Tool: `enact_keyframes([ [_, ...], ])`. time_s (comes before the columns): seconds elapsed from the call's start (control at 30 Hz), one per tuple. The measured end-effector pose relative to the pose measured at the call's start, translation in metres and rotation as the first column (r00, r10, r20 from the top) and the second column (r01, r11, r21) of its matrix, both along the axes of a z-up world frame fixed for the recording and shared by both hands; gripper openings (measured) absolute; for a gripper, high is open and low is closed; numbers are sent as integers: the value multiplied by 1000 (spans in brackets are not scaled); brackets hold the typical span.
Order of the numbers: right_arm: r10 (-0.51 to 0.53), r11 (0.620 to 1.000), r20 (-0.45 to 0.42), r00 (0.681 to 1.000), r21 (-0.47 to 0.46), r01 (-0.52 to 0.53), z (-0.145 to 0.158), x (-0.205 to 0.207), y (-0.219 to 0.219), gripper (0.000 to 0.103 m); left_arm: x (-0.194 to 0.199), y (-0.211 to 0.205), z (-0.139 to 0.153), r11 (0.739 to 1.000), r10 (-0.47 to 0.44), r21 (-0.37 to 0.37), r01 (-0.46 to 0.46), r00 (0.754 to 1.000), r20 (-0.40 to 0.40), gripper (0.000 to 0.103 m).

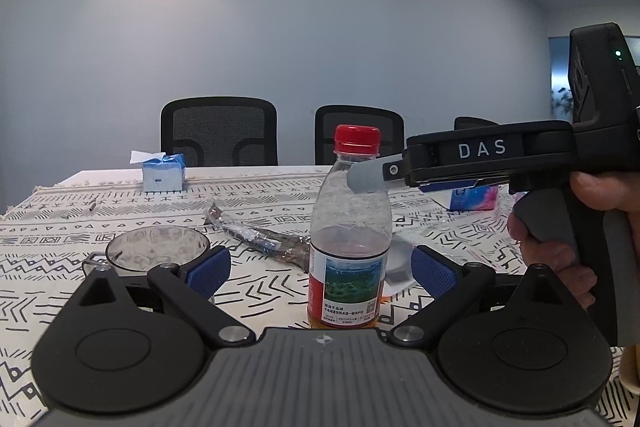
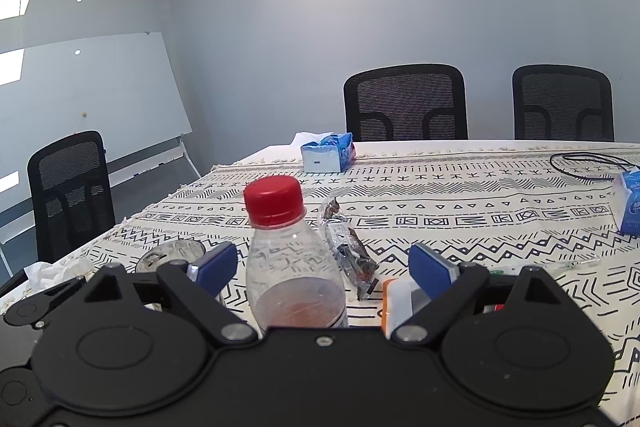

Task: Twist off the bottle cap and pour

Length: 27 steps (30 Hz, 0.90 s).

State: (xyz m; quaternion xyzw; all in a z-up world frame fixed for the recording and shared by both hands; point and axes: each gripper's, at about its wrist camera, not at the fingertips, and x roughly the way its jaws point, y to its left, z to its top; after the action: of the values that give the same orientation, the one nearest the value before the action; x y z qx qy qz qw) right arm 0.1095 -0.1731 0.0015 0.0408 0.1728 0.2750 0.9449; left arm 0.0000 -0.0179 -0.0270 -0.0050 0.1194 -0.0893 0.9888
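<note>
Left wrist view. Clear plastic bottle (image 1: 349,231), red screw cap (image 1: 357,138) on, amber liquid low inside, upright on patterned black-and-white tablecloth (image 1: 440,227). Left gripper (image 1: 320,273): blue pads spread wide either side of the bottle, touching nothing. Right gripper (image 1: 366,177), black, hand-held, enters from the right beside the bottle's neck. Clear glass mug (image 1: 156,251) left of bottle.

Right wrist view. Bottle (image 2: 294,267) stands between the parted pads of the right gripper (image 2: 324,273), cap (image 2: 274,201) above them; released, no contact. Blue tissue box (image 2: 328,153) well behind.
</note>
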Motion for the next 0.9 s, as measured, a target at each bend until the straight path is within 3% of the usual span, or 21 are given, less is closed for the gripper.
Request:
enact_keyframes([
  [0.9, -2, 1000, 22, 1000, 5, 2, -1, -3, 2, 93, -8, -13, -14, 1000, -2, 31, 1, 1000, 14, 98],
])
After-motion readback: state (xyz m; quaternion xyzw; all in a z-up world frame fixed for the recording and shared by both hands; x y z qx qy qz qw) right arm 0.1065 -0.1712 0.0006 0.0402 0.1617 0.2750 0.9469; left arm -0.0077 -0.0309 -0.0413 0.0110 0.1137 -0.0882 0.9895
